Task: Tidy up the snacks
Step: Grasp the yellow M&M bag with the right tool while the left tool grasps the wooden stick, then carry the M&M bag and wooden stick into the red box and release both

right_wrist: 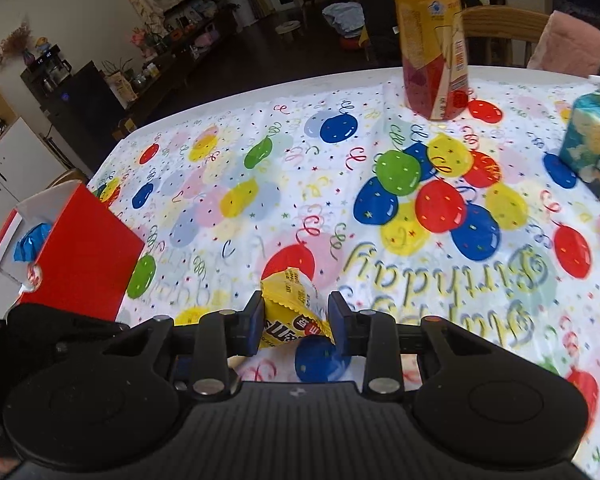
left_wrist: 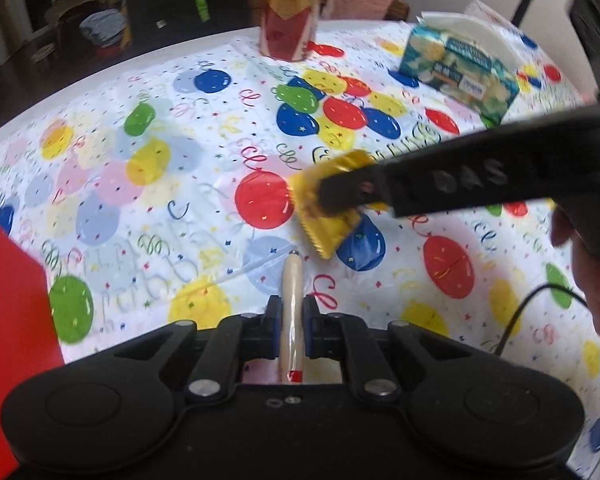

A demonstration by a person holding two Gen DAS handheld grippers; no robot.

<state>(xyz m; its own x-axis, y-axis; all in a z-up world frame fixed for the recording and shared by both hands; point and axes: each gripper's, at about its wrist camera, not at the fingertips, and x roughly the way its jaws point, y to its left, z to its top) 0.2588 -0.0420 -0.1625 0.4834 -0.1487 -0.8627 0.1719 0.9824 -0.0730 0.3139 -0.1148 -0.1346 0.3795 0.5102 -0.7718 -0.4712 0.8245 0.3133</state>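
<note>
My left gripper [left_wrist: 292, 312] is shut on a thin cream-coloured snack stick [left_wrist: 292, 292] in clear wrap, which points forward over the table. Ahead of it my right gripper [left_wrist: 340, 196] reaches in from the right and holds a yellow candy packet [left_wrist: 332, 224] above the cloth. From the right wrist view that yellow packet [right_wrist: 288, 304] sits pinched between the two blue pads, so the right gripper [right_wrist: 296, 320] is shut on it. A red box [right_wrist: 84, 256] with an open top stands at the left, a blue wrapper inside it.
The table [right_wrist: 260, 200] wears a balloon-print birthday cloth. A yellow-and-red drink bottle [right_wrist: 432, 40] stands at the far edge. A teal tissue pack [left_wrist: 460, 72] lies at the far right. A hand [left_wrist: 592, 272] and a black cable [left_wrist: 532, 308] are at the right. Chairs stand behind.
</note>
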